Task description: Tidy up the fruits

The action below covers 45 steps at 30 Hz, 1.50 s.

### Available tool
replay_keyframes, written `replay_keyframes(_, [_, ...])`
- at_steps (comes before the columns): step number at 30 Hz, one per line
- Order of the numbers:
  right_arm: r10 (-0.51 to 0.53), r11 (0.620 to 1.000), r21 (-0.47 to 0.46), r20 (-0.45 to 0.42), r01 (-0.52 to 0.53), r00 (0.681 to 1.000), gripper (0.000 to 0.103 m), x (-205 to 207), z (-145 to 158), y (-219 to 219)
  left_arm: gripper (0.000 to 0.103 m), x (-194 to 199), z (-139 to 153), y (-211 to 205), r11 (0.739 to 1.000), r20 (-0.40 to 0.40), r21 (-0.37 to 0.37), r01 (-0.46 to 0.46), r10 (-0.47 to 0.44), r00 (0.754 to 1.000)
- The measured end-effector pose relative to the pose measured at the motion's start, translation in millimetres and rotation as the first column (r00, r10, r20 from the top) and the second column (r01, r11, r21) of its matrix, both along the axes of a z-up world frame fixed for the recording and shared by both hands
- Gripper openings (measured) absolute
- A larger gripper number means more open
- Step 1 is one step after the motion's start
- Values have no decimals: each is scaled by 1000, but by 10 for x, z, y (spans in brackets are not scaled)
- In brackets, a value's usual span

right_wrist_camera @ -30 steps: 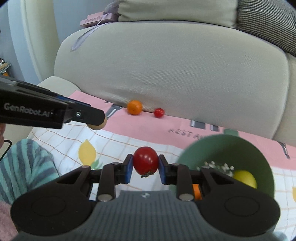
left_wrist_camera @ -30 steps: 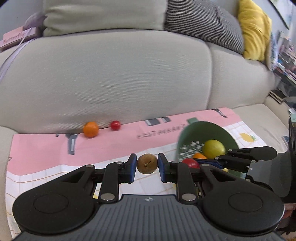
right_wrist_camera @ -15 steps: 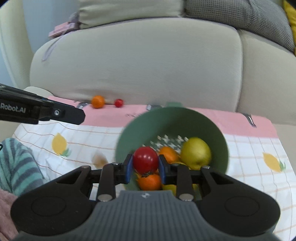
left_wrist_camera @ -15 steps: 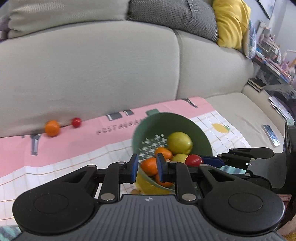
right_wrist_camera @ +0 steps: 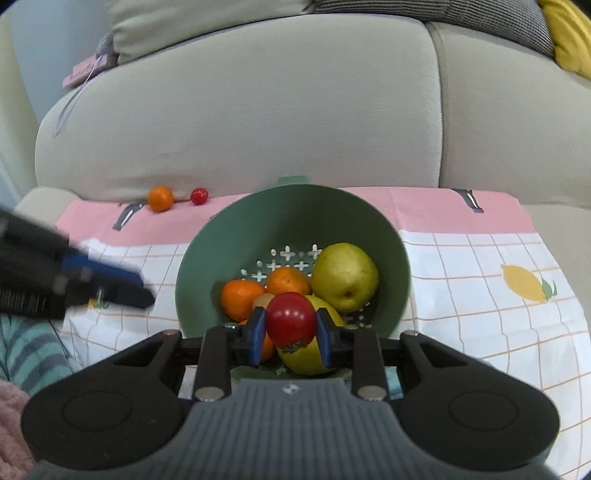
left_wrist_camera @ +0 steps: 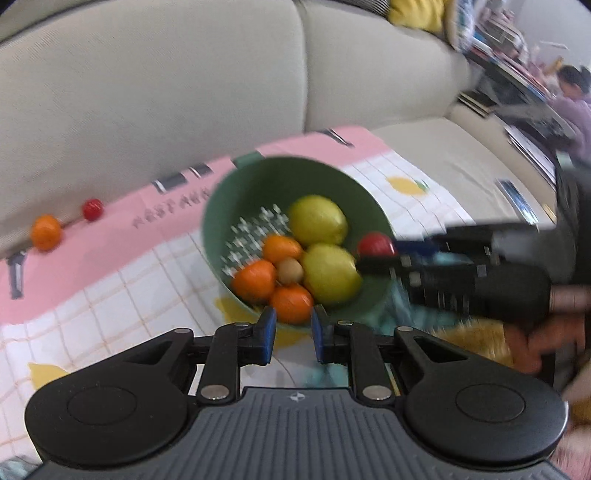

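We have the green colander [right_wrist_camera: 295,221] holding oranges, two yellow fruits and a small brown one. Our right gripper [right_wrist_camera: 290,334] pinches a red tomato [right_wrist_camera: 290,321] above it; our left gripper [left_wrist_camera: 290,334] is pressed together, empty. An orange [right_wrist_camera: 160,198] and small red fruit [right_wrist_camera: 199,196] remain behind the colander.

Probably a home living room: beige sofa [right_wrist_camera: 258,122] with cushions [right_wrist_camera: 207,26].

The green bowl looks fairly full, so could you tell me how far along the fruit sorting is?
Done: the green bowl holds two yellow fruits, three oranges and a small brown fruit. In hand: the right gripper grips a red tomato over the bowl; the left gripper is empty. Left: a loose orange and small red fruit by the sofa back.
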State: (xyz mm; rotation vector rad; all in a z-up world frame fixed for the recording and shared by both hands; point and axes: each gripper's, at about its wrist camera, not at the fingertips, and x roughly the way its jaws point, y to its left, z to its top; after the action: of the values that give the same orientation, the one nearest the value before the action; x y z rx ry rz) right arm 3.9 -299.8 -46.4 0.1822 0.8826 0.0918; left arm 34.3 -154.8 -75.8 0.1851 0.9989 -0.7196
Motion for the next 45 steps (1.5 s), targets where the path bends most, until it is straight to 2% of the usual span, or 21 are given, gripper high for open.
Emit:
replay_keyframes(5, [-39, 999, 27, 2, 39, 999, 26, -66, -10, -90, 25, -119, -312, -78, 999, -82, -28, 34, -36, 996])
replay_keyframes(9, [-52, 997, 63, 8, 52, 999, 26, -141, -19, -153, 31, -72, -554, -109, 998, -136, -54, -7, 0, 991])
replay_keyframes(15, [-45, 997, 64, 1, 45, 999, 26, -185, -30, -174, 44, 39, -814, -166, 993, -182, -94, -64, 47, 982])
replay_keyframes(17, [-40, 997, 65, -2, 40, 999, 26, -185, -32, -177, 52, 68, -864, -175, 991, -185, -111, -77, 56, 981])
replay_keyframes(19, [-35, 997, 64, -3, 35, 999, 26, -188, -38, -183, 57, 109, -905, -204, 989, -194, -121, -91, 66, 979])
replay_keyframes(32, [-34, 998, 52, -23, 35, 999, 26, -166, -66, -206, 56, 307, -1197, -284, 977, -276, -139, -161, 118, 954])
replay_keyframes(34, [-37, 998, 51, -26, 38, 999, 26, -164, -69, -205, 55, 297, -1208, -280, 978, -269, -143, -154, 111, 957])
replay_keyframes(36, [-38, 998, 51, -28, 39, 999, 26, -157, -74, -198, 48, 277, -1208, -283, 979, -261, -144, -147, 106, 960])
replay_keyframes(37, [-36, 998, 50, -29, 38, 999, 26, -156, -78, -190, 38, 271, -1214, -299, 981, -258, -137, -141, 102, 961])
replay_keyframes(38, [-34, 998, 48, -30, 35, 999, 26, -152, -78, -179, 33, 263, -1226, -322, 984, -252, -123, -130, 96, 963])
replay_keyframes(40, [-28, 999, 46, -28, 29, 999, 26, -148, -75, -166, 30, 241, -1220, -337, 987, -226, -120, -107, 78, 971])
replay_keyframes(45, [-25, 999, 40, -21, 26, 999, 26, -159, -55, -155, 30, 249, -1165, -332, 989, -207, -104, -102, 78, 975])
